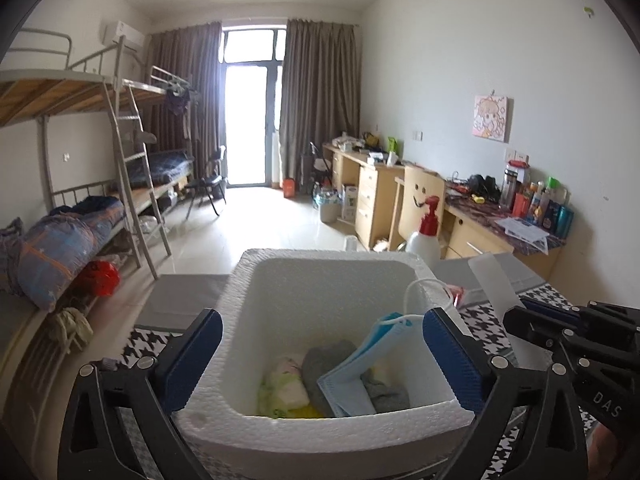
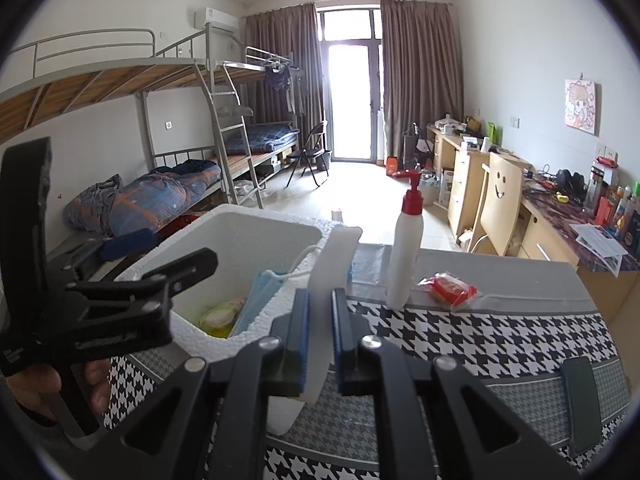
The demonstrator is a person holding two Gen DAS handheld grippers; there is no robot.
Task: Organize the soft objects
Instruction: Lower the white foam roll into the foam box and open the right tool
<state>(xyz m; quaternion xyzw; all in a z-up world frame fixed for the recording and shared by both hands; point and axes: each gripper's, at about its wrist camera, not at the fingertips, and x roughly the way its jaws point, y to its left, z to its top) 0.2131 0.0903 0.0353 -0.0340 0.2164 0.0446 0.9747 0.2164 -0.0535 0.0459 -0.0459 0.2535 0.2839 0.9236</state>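
Hovering spread wide over the foam box (image 1: 320,420), the left gripper (image 1: 320,356) has nothing between its pads; the blue face mask (image 1: 352,376) lies just below and ahead of it, propped against the box's right inner wall atop a grey cloth (image 1: 324,364). Its ear loop (image 1: 424,296) curls over the rim. The right gripper (image 2: 320,332), beside the box, is pinching a thin translucent white strip (image 2: 332,264), possibly plastic. The mask looks light, limp and crushable; a folded edge would give surer purchase than the springy loop.
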